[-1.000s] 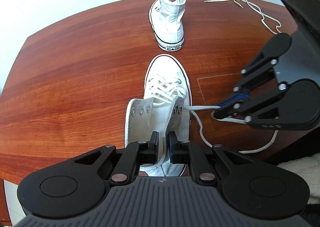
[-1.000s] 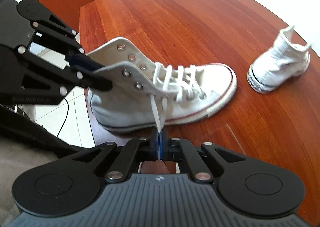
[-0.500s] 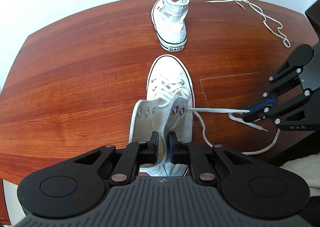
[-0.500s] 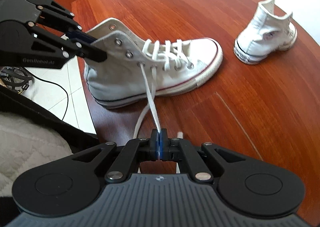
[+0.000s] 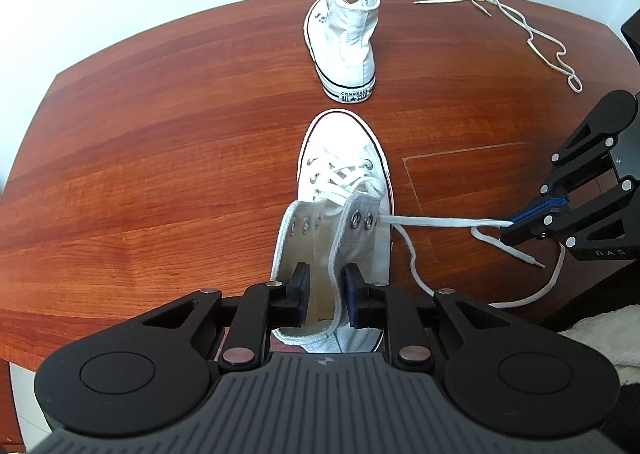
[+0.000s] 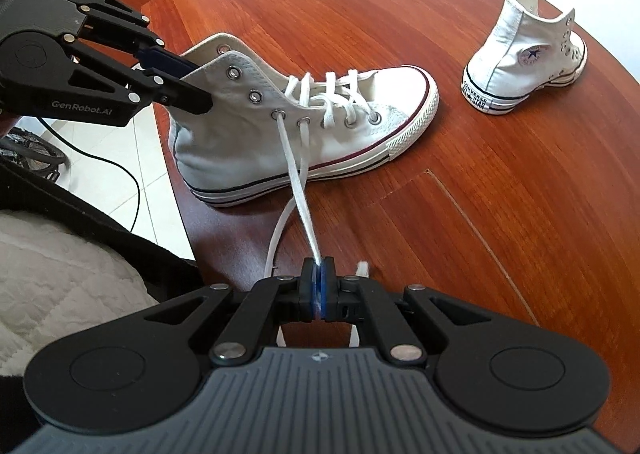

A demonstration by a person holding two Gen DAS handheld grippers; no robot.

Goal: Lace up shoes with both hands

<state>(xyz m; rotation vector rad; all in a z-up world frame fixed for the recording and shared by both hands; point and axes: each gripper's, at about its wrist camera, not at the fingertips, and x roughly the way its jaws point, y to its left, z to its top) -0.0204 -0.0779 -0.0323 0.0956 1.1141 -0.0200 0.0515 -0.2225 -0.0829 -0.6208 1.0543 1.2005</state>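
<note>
A white high-top shoe (image 5: pixel 344 158) (image 6: pixel 320 134) stands on the wooden table (image 5: pixel 160 174), toe pointing away, laced across its lower eyelets. My left gripper (image 5: pixel 326 286) (image 6: pixel 192 82) is open at the heel, with its fingers on either side of the shoe's right collar flap. My right gripper (image 6: pixel 319 274) (image 5: pixel 510 226) is shut on the white lace (image 6: pixel 300 182) (image 5: pixel 440 221), which runs taut from an eyelet on the shoe's right side. The lace's free tip (image 5: pixel 520 254) hangs past the gripper. A second strand loops slack over the table edge.
A second white high-top shoe (image 5: pixel 348 50) (image 6: pixel 520 66), unlaced, stands farther back. A loose white lace (image 5: pixel 536 40) lies at the table's far right. The table's near edge is just behind the held shoe, with floor, a cable and quilted fabric (image 6: pixel 60 266) below.
My right gripper has drawn the lace farther out to the right, away from the shoe. My left gripper's fingers have parted from their grip on the collar flap.
</note>
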